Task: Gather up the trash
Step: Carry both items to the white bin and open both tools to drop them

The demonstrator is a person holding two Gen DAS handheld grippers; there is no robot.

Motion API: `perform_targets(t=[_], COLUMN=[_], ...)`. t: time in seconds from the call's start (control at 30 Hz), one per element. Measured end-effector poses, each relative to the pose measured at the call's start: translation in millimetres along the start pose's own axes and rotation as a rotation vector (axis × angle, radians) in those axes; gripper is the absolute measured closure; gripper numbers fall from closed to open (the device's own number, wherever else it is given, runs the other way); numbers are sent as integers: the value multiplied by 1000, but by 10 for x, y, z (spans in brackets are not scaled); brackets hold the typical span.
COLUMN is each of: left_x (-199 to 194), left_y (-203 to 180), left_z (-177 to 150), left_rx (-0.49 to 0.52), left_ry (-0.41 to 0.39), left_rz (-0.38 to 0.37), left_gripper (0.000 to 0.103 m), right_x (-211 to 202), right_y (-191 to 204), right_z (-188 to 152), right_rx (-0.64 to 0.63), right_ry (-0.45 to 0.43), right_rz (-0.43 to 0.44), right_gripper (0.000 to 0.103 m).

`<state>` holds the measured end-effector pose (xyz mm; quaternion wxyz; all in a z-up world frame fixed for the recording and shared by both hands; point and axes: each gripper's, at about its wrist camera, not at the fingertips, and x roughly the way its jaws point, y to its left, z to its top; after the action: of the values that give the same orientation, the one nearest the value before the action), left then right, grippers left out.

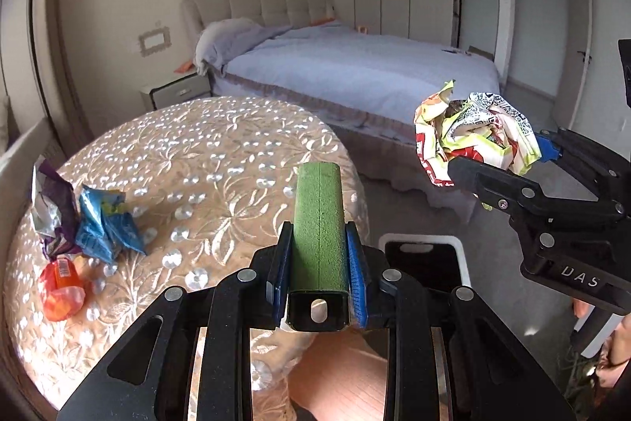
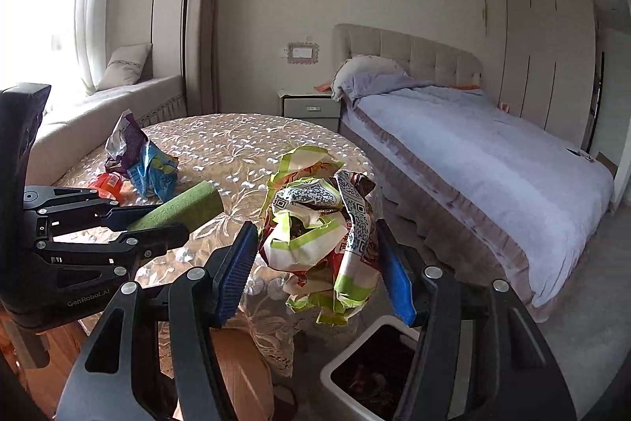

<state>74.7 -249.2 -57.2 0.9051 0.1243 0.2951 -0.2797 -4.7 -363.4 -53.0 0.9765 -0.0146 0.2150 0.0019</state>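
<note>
I am carrying the crumpled wrapper [image 2: 323,223] in my right claw [image 2: 319,263], my left claw [image 1: 317,255] clamping a green block [image 1: 318,223]; next, releasing over the bin [image 2: 355,354], lower right.

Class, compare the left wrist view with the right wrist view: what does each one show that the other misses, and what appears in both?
Only the left wrist view shows the open end of the green box clamped in the left gripper, and a door at the far right.

Only the right wrist view shows the window seat with its cushion, and the trash inside the white bin.

Both show the crumpled wrapper in the right gripper, the round table, the purple, blue and orange litter on it, and the bed.
</note>
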Motion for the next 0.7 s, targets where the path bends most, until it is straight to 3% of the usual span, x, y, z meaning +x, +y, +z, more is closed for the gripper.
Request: perform_targets(t=[0.37, 0.7], left_x=[530, 1110], left_y=[-783, -1214], left_z=[-52, -244], left_rx=[127, 203], left_ry=[92, 209], left_rz=[-112, -183], left_gripper=[78, 78], right_x=[-49, 146], right_y=[-604, -1043], right_z=[-440, -871], right_rx=[82, 179], right_ry=[88, 199], right_rz=[-111, -156], right_gripper=[42, 42])
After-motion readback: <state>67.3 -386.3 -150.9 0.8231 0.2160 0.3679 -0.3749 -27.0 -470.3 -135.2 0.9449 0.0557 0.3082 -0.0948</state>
